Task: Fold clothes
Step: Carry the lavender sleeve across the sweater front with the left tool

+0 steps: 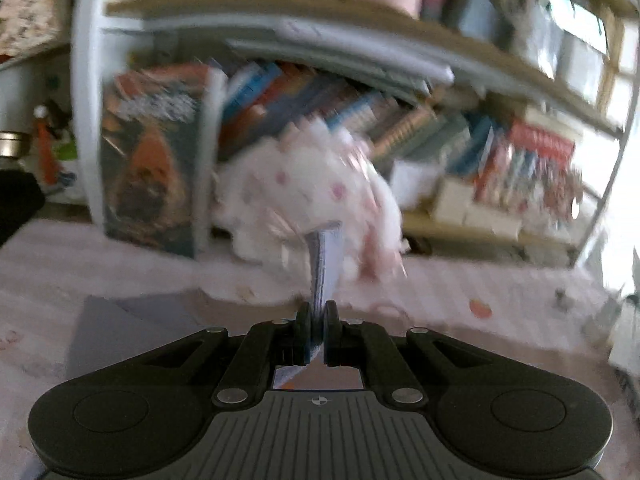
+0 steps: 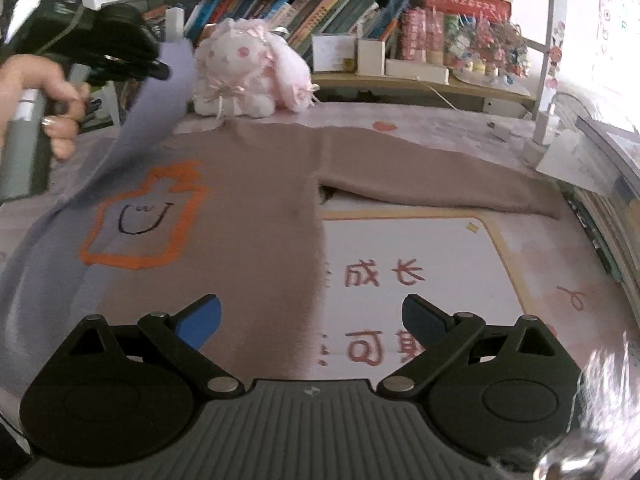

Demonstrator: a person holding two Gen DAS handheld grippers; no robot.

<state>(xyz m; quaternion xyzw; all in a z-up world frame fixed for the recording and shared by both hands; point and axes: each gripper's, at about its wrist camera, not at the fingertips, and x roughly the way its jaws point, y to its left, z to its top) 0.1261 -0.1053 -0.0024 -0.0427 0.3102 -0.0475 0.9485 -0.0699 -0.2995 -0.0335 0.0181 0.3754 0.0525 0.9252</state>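
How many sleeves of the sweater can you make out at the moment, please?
2: the lavender sleeve is lifted at the left, pinched in the left gripper; the brown sleeve lies flat, stretched out to the right.

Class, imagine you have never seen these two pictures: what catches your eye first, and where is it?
A brown sweater with an orange outline and smiling face lies flat mid-table, one sleeve stretched right. At upper left the left hand-held gripper lifts the lavender sleeve, shut on it. A pink plush rabbit sits behind, before the bookshelf.
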